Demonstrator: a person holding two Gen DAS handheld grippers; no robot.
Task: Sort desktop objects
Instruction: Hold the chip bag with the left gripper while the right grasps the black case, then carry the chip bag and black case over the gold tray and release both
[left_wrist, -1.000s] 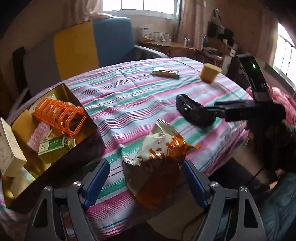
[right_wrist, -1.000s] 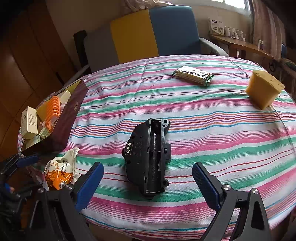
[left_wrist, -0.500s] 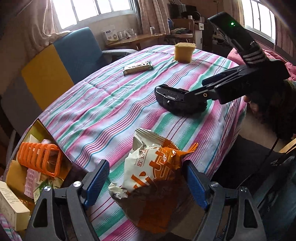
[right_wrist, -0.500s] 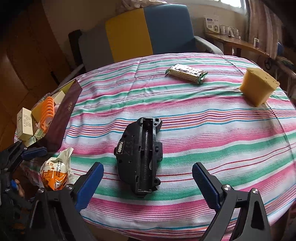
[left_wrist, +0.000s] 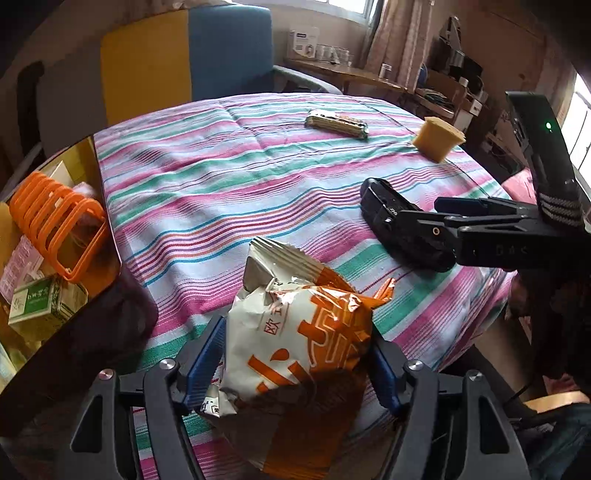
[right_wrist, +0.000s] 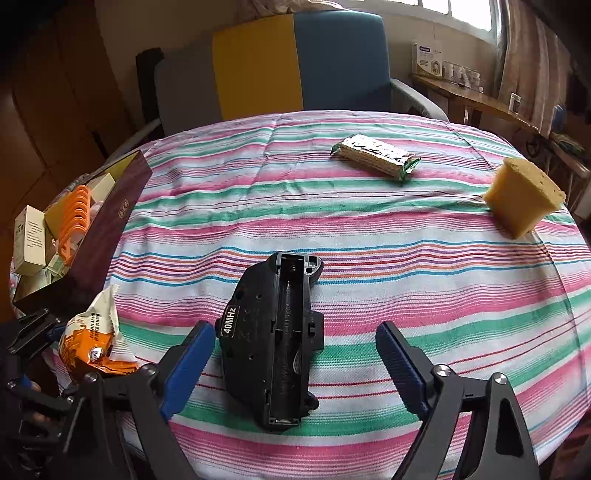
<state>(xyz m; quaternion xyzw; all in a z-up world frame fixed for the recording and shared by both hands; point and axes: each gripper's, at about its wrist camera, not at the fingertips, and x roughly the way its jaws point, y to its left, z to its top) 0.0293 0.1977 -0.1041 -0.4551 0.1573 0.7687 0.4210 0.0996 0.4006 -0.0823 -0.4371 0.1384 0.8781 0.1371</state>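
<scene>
Striped tablecloth (right_wrist: 369, 236) with a foil bar (right_wrist: 375, 156) and yellow sponge (right_wrist: 522, 197) far across, well apart. Crinkled white-and-orange snack bag (left_wrist: 295, 339) at the near table edge, pinched between the blue pads (left_wrist: 205, 354) of the left gripper (left_wrist: 295, 363). Black remote shell (right_wrist: 275, 341), battery bay up, between the spread, untouching fingers of the right gripper (right_wrist: 295, 363). Dark box (left_wrist: 110, 325) at left holding an orange rack (left_wrist: 59, 221) and small cartons (left_wrist: 40, 301).
</scene>
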